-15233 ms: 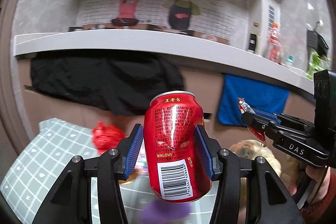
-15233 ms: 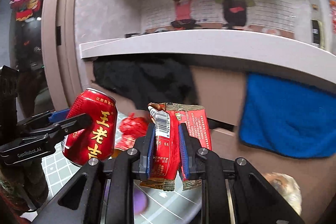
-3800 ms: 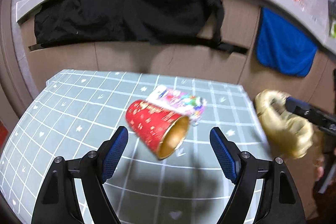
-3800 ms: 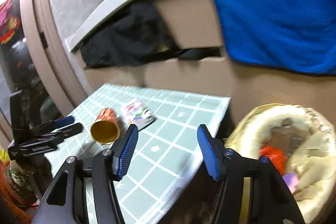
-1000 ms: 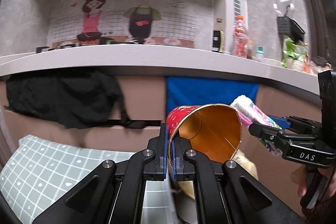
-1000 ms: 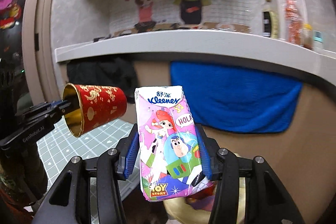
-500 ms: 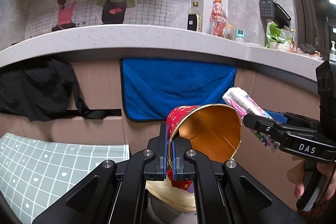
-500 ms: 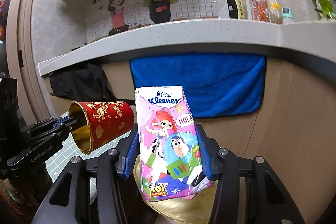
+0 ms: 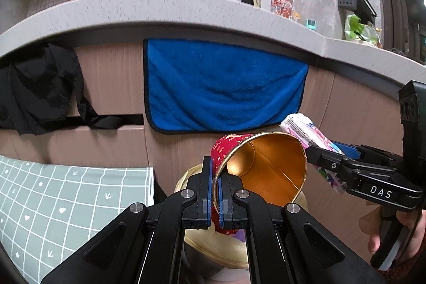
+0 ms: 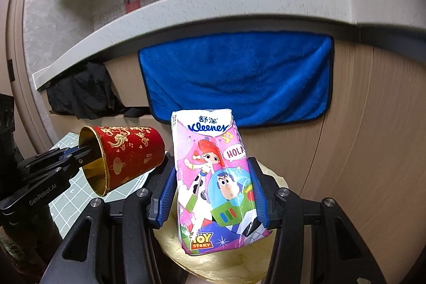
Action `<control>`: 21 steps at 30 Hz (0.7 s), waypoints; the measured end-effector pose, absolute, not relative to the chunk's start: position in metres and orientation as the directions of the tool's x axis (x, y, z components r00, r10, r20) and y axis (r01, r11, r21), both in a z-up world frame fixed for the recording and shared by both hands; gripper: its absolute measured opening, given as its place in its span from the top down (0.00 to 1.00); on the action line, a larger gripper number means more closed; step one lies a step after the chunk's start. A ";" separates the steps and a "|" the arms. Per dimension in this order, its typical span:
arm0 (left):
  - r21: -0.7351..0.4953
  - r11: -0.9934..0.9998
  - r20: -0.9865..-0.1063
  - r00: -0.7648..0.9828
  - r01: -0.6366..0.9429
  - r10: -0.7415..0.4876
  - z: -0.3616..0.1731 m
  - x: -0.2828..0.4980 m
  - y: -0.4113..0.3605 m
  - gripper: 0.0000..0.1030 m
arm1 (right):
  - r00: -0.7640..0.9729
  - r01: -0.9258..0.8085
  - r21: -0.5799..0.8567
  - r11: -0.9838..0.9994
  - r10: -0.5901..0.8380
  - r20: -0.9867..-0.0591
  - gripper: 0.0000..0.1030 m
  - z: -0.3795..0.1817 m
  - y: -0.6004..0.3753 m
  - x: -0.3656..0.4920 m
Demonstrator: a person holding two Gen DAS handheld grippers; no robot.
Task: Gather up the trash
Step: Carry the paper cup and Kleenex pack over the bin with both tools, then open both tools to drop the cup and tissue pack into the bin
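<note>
The left gripper has its jaws clenched on the rim wall of the red paper cup, one jaw inside the gold lining and one outside; the cup lies on its side with its long axis running away from the jaws, mouth turned back toward the left wrist camera; the right gripper grasps the tissue pack across its width, pack upright, its long axis standing up out of the jaws.

The landmark is the yellow-lined bin, which stands just beside the edge of the checked worktop and in front of the blue towel; both pieces of trash hang above the bin, apart from it; the cup sits over the bin's near side in the left view, and the pack's bottom edge hangs over the bag's crumpled lining in the right view; which hand is nearer the opening I cannot tell.

What the drop likely turns on is that each item lies over the opening rather than its rim; the cup's closed end points toward the far side of the bin, so on release it would probably tumble forward; the pack looks set to fall straight down.
</note>
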State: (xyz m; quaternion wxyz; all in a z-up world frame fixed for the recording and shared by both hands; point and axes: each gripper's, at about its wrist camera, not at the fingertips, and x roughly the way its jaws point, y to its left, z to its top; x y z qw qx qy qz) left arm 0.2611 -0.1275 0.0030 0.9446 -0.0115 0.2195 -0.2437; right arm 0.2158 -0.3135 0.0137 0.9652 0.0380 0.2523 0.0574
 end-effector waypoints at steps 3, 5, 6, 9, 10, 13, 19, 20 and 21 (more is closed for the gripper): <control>-0.136 0.879 -0.423 0.776 0.456 -0.468 -0.003 0.269 -0.129 0.97 | 0.859 -0.084 0.115 0.990 0.130 -0.494 0.53 0.008 -0.316 0.222; -0.142 0.878 -0.433 0.769 0.457 -0.471 -0.008 0.275 -0.130 0.97 | 0.854 -0.079 0.118 0.990 0.128 -0.504 0.53 0.004 -0.317 0.227; -0.145 0.877 -0.438 0.765 0.458 -0.472 -0.010 0.277 -0.131 0.97 | 0.850 -0.075 0.120 0.990 0.127 -0.512 0.53 0.000 -0.318 0.230; -0.155 0.874 -0.457 0.751 0.460 -0.476 -0.016 0.284 -0.133 0.97 | 0.841 -0.067 0.130 0.989 0.126 -0.526 0.53 -0.007 -0.321 0.237; -0.158 0.874 -0.461 0.748 0.460 -0.477 -0.018 0.286 -0.134 0.97 | 0.838 -0.064 0.132 0.989 0.125 -0.531 0.53 -0.009 -0.322 0.238; -0.175 0.869 -0.473 0.735 0.462 -0.486 -0.022 0.292 -0.136 0.97 | 0.832 -0.056 0.138 0.989 0.123 -0.542 0.53 -0.013 -0.324 0.242; -0.236 0.841 -0.480 0.693 0.488 -0.537 -0.031 0.311 -0.142 0.95 | 0.828 -0.031 0.163 0.986 0.117 -0.548 0.51 -0.020 -0.335 0.250; -0.268 0.823 -0.479 0.672 0.501 -0.565 -0.033 0.317 -0.142 0.91 | 0.823 -0.035 0.183 0.982 0.132 -0.552 0.49 -0.022 -0.337 0.252; -0.297 0.810 -0.484 0.652 0.506 -0.584 -0.034 0.322 -0.141 0.79 | 0.816 -0.036 0.197 0.980 0.142 -0.560 0.48 -0.023 -0.339 0.254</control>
